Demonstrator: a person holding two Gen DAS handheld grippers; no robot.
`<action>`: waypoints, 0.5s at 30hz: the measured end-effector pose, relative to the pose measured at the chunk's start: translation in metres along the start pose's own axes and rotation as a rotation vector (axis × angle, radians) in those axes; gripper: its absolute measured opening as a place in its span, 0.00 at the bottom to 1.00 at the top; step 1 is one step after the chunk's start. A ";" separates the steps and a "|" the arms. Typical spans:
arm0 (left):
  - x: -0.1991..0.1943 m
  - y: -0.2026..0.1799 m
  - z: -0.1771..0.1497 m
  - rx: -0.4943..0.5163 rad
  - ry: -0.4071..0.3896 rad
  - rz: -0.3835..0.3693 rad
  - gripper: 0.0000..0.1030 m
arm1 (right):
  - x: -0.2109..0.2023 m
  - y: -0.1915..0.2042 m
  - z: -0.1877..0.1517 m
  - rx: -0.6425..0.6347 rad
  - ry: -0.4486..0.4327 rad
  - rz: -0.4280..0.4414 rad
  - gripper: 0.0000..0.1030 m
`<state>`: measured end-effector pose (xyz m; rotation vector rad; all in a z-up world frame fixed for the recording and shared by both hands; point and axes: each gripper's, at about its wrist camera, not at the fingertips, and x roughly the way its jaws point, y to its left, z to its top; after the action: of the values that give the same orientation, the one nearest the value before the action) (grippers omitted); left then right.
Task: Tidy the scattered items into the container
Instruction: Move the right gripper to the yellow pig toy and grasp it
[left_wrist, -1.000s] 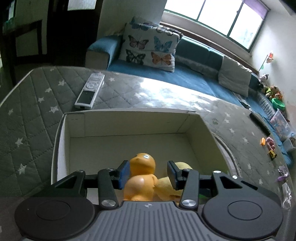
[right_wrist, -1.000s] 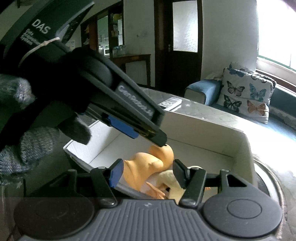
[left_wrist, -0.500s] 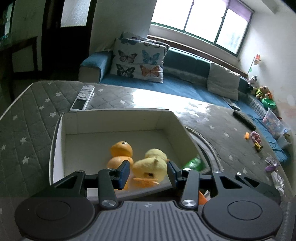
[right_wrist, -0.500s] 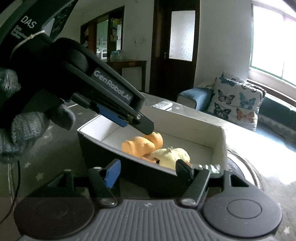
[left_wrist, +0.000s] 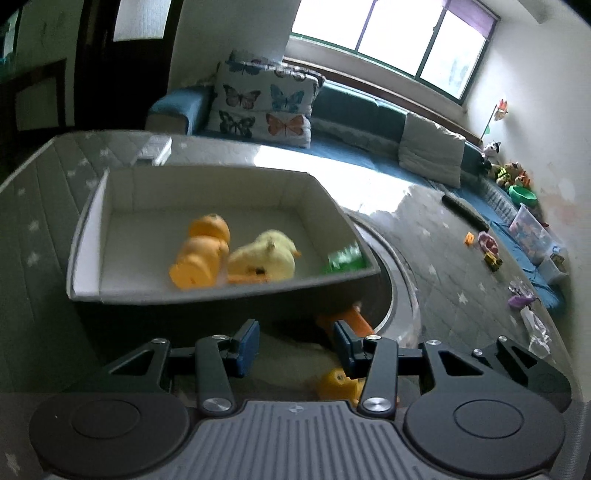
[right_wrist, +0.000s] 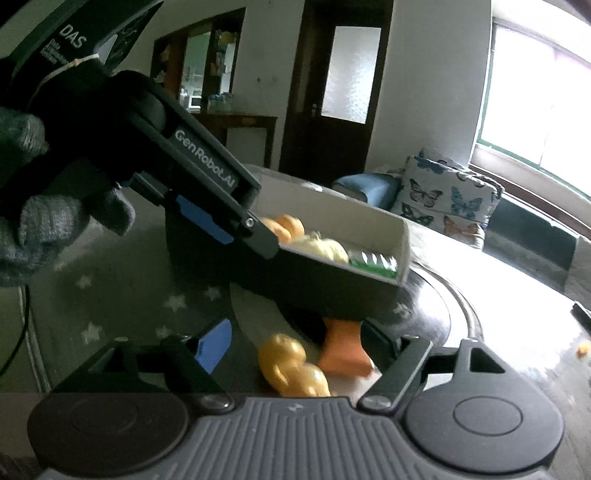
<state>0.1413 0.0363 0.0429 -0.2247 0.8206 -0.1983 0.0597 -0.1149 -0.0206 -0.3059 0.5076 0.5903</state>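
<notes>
Two hand-held grippers, both released: left hand-held gripper (left_wrist: 295, 341) and right hand-held gripper (right_wrist: 295, 345) grasp nothing. Yellow duck (right_wrist: 293, 365) at six o'clock, orange toy (right_wrist: 341, 345) beyond; box (left_wrist: 221, 293) at twelve holds orange duck (left_wrist: 201, 254), plush chick (left_wrist: 264, 254).

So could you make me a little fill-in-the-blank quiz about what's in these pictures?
1. The box holds an orange duck, a ____ plush duck and a green packet.
2. The cushion on the sofa is printed with ____.
3. The left gripper has its fingers ____.

Missing words: yellow; butterflies; open
</notes>
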 end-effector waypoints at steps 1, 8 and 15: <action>0.002 -0.001 -0.004 -0.008 0.009 -0.006 0.46 | 0.001 -0.001 -0.003 0.012 0.008 -0.001 0.77; 0.018 -0.005 -0.021 -0.062 0.063 -0.062 0.46 | 0.011 -0.007 -0.024 0.071 0.069 0.009 0.76; 0.032 -0.003 -0.024 -0.124 0.079 -0.097 0.46 | 0.027 -0.013 -0.030 0.115 0.104 0.023 0.66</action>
<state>0.1440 0.0222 0.0054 -0.3760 0.9019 -0.2486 0.0755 -0.1260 -0.0585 -0.2227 0.6430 0.5668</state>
